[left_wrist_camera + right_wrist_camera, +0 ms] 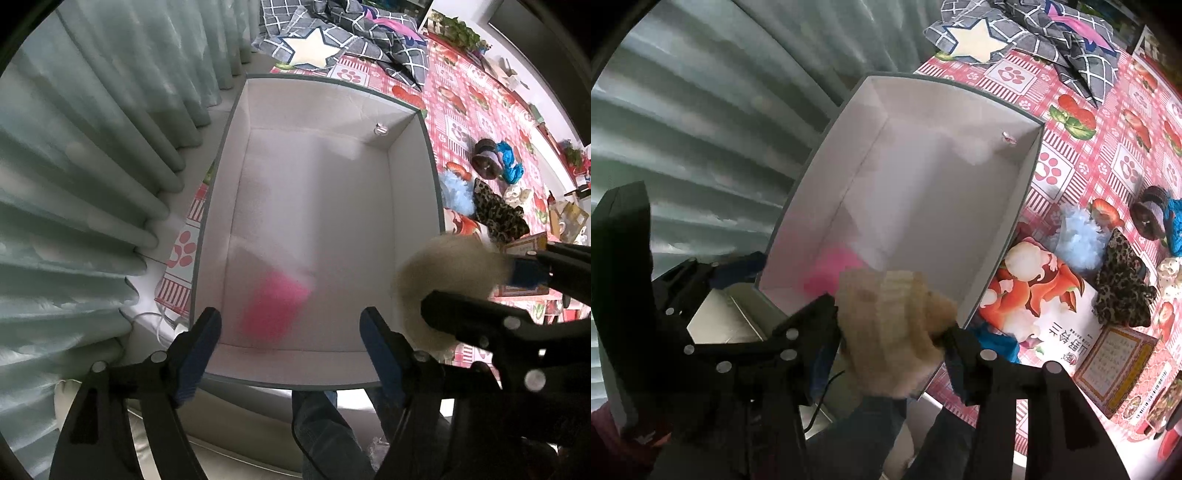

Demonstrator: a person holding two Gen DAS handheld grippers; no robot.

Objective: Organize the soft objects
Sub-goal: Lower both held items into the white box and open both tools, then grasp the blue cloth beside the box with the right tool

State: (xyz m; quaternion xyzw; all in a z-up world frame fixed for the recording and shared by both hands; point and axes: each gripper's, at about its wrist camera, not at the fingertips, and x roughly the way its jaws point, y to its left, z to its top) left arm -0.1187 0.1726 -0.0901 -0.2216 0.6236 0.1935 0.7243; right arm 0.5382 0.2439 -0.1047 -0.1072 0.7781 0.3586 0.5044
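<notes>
Straight below the left tongs (290, 334), seen from the left wrist, a white storage box (412, 206) stands open-topped on the table (480, 99) with its red paw-print cloth. These tongs gape wide with nothing between them; a pink soft thing (275, 308), blurred, sits directly ahead of them inside the box, near its close wall. Off to their right, at the box's right rim, the right tongs (476, 291) reach in with a cream fluffy item (447, 266) between their pads.

From the right wrist, the right tongs (892, 332) are part-way apart, and the cream fluffy item (894, 325) sits loosely between them; I cannot tell whether the pads press it. It hangs right over the box's near corner (964, 317), with the box's long axis running away from the tongs toward the far wall. The pink thing (831, 269) lies just beyond, inside. I reckon the coming drop turns on whether that fluff is over the inside of the rim rather than the table; other soft things, a pale blue pompom (1078, 236) and a leopard-print cloth (1123, 284), wait to the right, nearer the right hand.
</notes>
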